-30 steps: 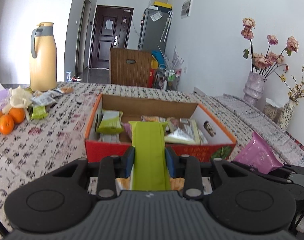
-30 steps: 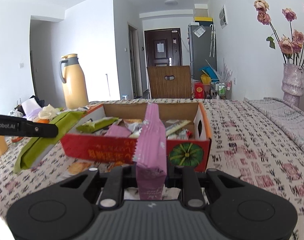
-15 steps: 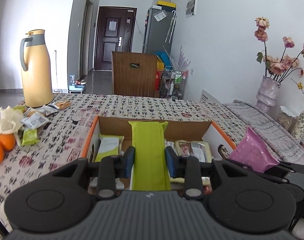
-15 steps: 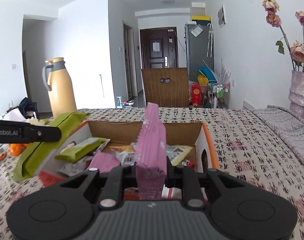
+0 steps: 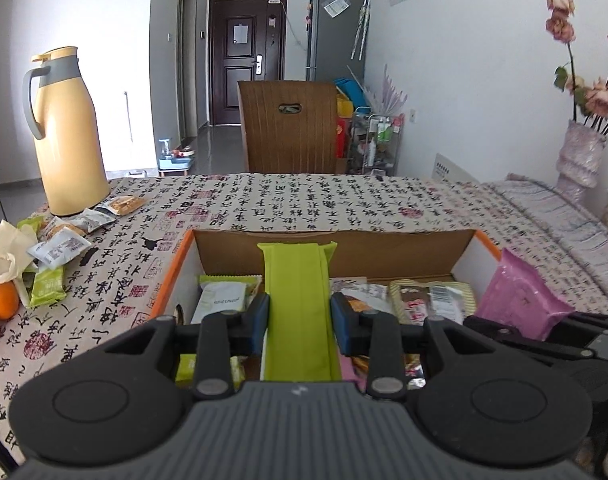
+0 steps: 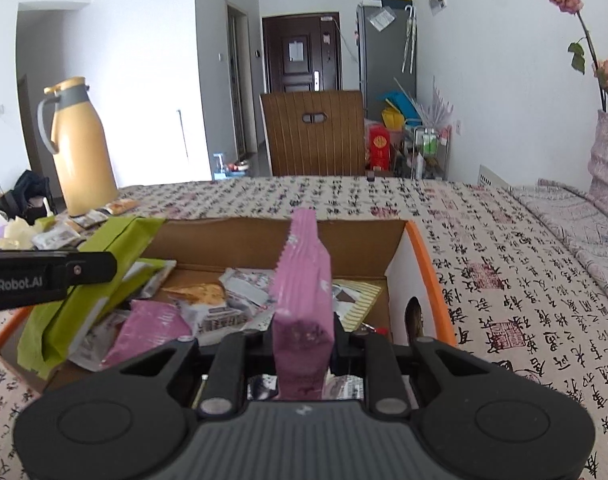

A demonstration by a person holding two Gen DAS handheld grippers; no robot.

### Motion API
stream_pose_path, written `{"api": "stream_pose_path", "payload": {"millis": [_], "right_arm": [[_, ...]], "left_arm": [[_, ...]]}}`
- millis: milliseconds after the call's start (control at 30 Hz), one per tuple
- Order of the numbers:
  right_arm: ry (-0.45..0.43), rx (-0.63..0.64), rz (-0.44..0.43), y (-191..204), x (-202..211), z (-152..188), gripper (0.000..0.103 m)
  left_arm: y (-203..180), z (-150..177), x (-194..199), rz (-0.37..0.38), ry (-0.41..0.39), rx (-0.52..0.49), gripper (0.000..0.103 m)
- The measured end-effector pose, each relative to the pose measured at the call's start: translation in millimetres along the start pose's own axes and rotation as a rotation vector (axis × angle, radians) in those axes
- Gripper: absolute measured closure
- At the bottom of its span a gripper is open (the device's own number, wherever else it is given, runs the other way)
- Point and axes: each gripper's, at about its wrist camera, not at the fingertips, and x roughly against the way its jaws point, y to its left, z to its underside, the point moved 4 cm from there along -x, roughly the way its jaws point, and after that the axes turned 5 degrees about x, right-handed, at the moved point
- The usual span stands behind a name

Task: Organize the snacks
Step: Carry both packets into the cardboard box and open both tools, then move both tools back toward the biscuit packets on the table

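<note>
Hovering over the cardboard box (image 5: 336, 246): left gripper (image 5: 299, 322) clamped on green packet (image 5: 297, 300), long axis pointing toward box's far wall; right gripper (image 6: 302, 342), fingers opening, pink packet (image 6: 304, 280) upright between them.

Open orange-rimmed cardboard box (image 5: 470, 242) sits on the near part of the calligraphy-print tablecloth (image 5: 344, 204), loose snack packets piled inside. Tall yellow thermos jug (image 5: 65, 136) is far left, with small snack packets (image 5: 63, 246) and oranges (image 5: 1, 306) scattered near it. Brown wooden chair (image 5: 289, 128) stands behind the table's far edge, grey fridge (image 5: 336, 36) farther back. Textured flower vase (image 5: 580, 156) is far right.
</note>
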Motion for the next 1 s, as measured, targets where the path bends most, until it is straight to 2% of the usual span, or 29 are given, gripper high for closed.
{"api": "stream_pose_path", "payload": {"millis": [67,100,133,167,200,233,300,333,400,1000], "right_arm": [[0.000,0.013,0.006,0,0,-1,0.080],[-0.003,0.014,0.002,1,0,-1,0.070],[-0.008,0.014,0.003,1,1,-2,0.064],[-0.016,0.017,0.010,0,3,-2,0.049],[-0.022,0.020,0.019,0,5,-2,0.035],[-0.028,0.019,0.023,-1,7,-2,0.029],[-0.036,0.013,0.029,-1,10,-2,0.016],[-0.039,0.011,0.035,-1,12,-2,0.014],[-0.040,0.002,0.043,-2,16,-2,0.002],[-0.054,0.010,0.041,8,63,18,0.000]], "left_arm": [[1,1,-2,-0.013,-0.003,-0.002,0.067],[2,0,-3,-0.024,-0.008,-0.003,0.062],[3,0,-2,-0.028,-0.013,-0.004,0.052],[4,0,-1,-0.031,-0.020,-0.004,0.047],[6,-1,0,-0.039,-0.028,-0.003,0.030],[7,-1,2,-0.048,-0.041,0.000,0.015],[10,-1,9,-0.059,-0.074,-0.002,0.003],[11,-1,11,-0.059,-0.082,-0.001,0.000],[14,-1,16,-0.047,-0.078,0.009,0.000],[31,18,59,-0.041,-0.072,0.047,0.000]]}}
